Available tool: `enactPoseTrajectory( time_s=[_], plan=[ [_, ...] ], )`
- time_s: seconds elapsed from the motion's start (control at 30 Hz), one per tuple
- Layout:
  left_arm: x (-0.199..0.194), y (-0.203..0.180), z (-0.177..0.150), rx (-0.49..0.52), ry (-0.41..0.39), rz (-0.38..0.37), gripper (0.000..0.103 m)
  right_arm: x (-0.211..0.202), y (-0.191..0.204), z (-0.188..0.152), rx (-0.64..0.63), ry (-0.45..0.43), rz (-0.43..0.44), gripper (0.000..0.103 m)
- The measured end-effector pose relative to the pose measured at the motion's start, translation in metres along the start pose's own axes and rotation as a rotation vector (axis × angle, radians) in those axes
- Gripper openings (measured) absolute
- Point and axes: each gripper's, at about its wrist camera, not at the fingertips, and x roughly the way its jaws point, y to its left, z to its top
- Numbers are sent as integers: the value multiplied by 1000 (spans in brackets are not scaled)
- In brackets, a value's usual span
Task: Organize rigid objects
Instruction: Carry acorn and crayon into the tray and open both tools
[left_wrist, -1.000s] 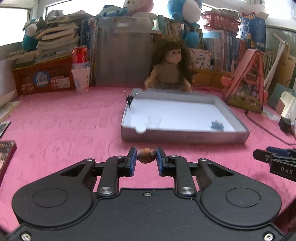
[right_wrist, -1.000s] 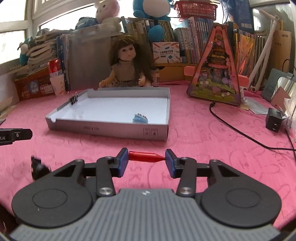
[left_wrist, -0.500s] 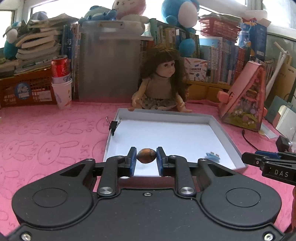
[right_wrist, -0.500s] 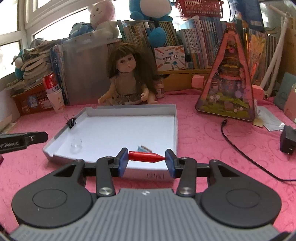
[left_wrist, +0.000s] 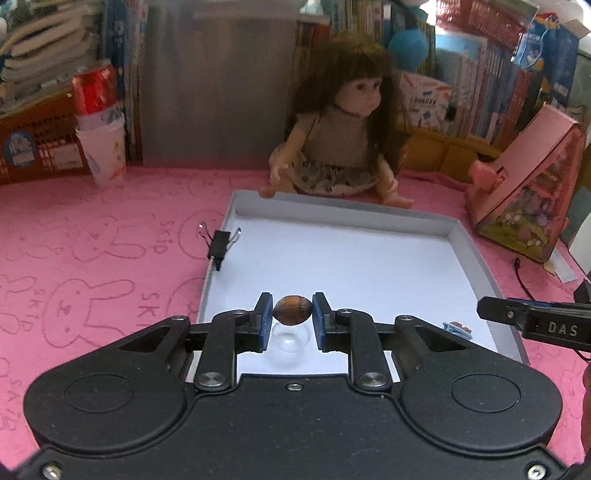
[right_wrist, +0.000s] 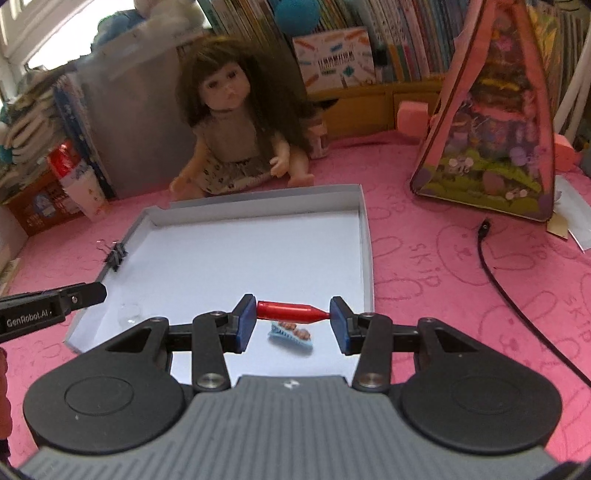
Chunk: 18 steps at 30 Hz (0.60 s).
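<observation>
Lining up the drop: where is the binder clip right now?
The binder clip is clipped upright on the left wall of the white tray, toward the far end near the doll; the right wrist view shows it at left too.

Small blue item (left_wrist: 457, 328) in tray (left_wrist: 476, 258): part hidden behind left gripper (left_wrist: 293, 316) linkage. Clear item (right_wrist: 130, 313): too faint to ID. Cable (right_wrist: 517, 306): cut off at frame edge.

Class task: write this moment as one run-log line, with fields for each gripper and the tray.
left gripper: shut on brown oval bead | right gripper: shut on red bullet-shaped piece | both above white tray | release: not yet
</observation>
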Motion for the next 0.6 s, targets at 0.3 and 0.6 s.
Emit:
enactPoseTrajectory(
  time_s=[0.3, 0.6],
  plan=[
    [33, -7, 7, 9, 39, 36, 21, 30, 8, 9, 2, 77, -16, 48],
    [48, -13, 2, 58, 45, 71, 21, 46, 9, 10, -4, 92, -48, 48]
  ],
)
